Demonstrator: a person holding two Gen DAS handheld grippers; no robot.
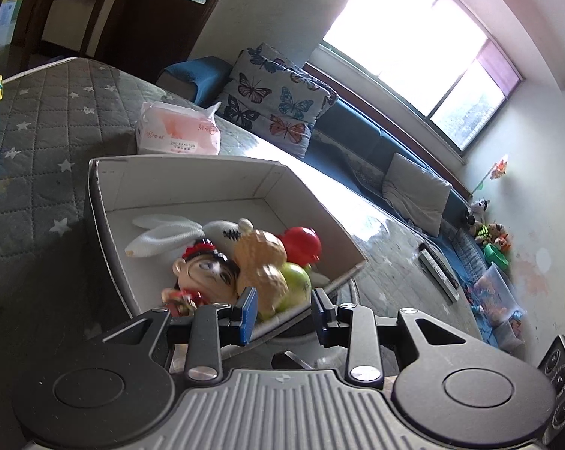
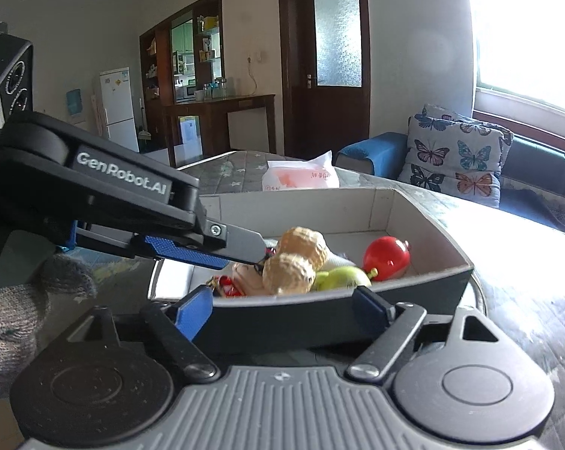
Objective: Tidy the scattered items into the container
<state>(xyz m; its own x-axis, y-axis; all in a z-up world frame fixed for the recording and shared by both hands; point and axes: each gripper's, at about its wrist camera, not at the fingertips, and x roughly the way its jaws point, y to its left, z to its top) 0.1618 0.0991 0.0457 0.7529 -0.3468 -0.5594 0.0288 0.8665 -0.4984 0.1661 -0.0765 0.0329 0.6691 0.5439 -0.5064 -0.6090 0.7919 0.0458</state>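
Nearest the lens, the left claw point(image 1: 284, 313) is held spread and empty just over the near rim of the box point(image 1: 192, 163), its fingers straddling the peanut point(image 1: 261, 262) without touching it; a release into the pile is judged just made or a tuck about to be made. In the right view the same claw point(image 2: 245, 249) is seen reaching in from the left above the box point(image 2: 413, 292), tips beside the peanut point(image 2: 297, 262). The right claw point(image 2: 282, 309) is likewise spread and carries nothing, and is kept low outside the near wall of the box, probably to stay clear of the other arm.

Inside the box the toys are heaped toward the near wall: the peanut on top, a doll head point(image 1: 203, 272) to its left, a pear point(image 1: 295, 287) below, a red ball point(image 1: 301, 245) behind, a white bunny point(image 1: 170, 234) farthest in. A pink tissue pack point(image 1: 179, 133) lies beyond the box on the quilted bed point(image 1: 38, 150). The tidying is judged nearly finished.
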